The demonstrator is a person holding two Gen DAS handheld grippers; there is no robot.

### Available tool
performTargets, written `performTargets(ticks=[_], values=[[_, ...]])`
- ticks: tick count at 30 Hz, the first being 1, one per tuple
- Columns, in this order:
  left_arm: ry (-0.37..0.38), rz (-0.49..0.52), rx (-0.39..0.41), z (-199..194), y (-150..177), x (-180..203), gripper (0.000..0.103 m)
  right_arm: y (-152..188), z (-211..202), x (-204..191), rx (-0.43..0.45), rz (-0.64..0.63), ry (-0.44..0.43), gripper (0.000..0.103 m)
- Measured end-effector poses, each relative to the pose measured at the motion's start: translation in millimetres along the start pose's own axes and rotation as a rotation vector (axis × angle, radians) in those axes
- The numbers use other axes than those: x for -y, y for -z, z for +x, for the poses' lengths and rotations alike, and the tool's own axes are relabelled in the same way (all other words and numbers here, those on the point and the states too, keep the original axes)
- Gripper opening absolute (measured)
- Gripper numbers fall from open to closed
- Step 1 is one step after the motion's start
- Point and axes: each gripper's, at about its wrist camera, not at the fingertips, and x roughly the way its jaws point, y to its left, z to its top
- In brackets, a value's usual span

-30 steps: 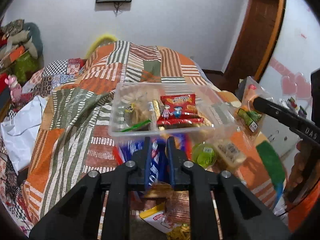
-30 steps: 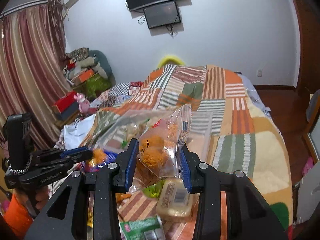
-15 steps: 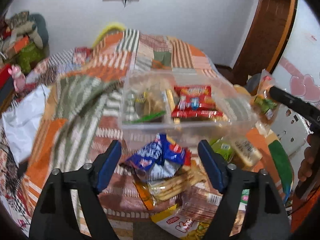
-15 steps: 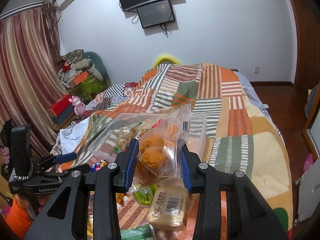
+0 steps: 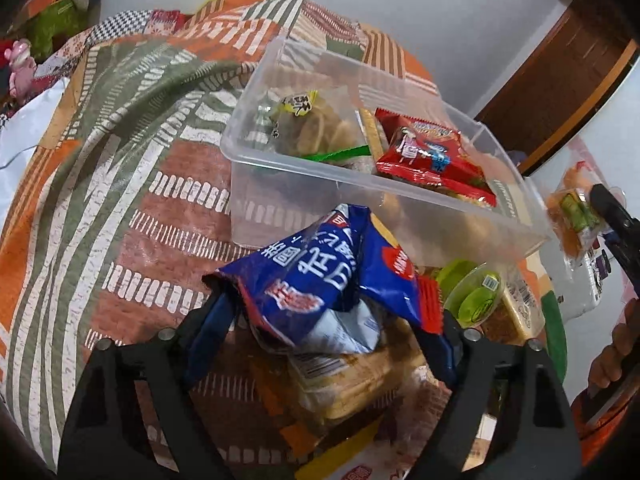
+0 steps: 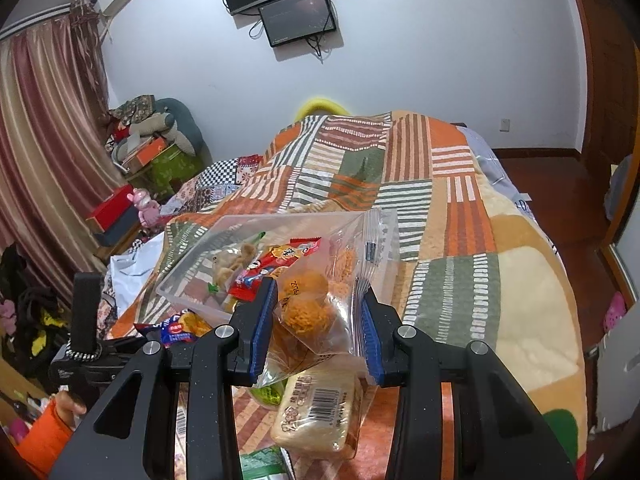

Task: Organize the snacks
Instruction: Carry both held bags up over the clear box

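A crumpled blue snack bag [image 5: 320, 276] lies on the snack pile in front of the clear plastic bin [image 5: 280, 184]. My left gripper [image 5: 324, 312] straddles it, jaws wide and closing, one blue pad on each side of the bag; I see no firm press. The bin holds a red packet [image 5: 428, 156] and bagged snacks. My right gripper [image 6: 318, 300] is shut on a clear zip bag of orange fried snacks [image 6: 344, 264], held up to the right of the bin [image 6: 188, 276]. That zip bag [image 5: 572, 216] also shows at the right edge of the left wrist view.
A green jelly cup [image 5: 476, 300], a beige wrapped cake [image 6: 320, 404] and a biscuit pack [image 5: 344, 380] lie loose on the patchwork quilt [image 5: 120, 160]. The person's hand in an orange sleeve [image 6: 48, 432] holds the left gripper. A wooden door stands at the right.
My left gripper went from shut on the blue bag to wide open, then sank down around the bag lying on the pile. The right gripper has kept its grip and stayed nearly still.
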Motion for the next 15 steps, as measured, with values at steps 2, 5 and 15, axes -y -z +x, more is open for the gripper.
performTargets(ticks=[2,5,15], values=[[-0.01,0.027,0.02,-6,4,2,0.074,0,3,1,-0.004,0.001,0.008,0.036],[-0.037,0.057,0.061,-18,5,5,0.071,-1,6,5,-0.009,0.011,0.014,0.036],[-0.057,0.105,0.186,-74,1,11,0.064,-11,11,10,0.0,0.009,0.039,0.036]])
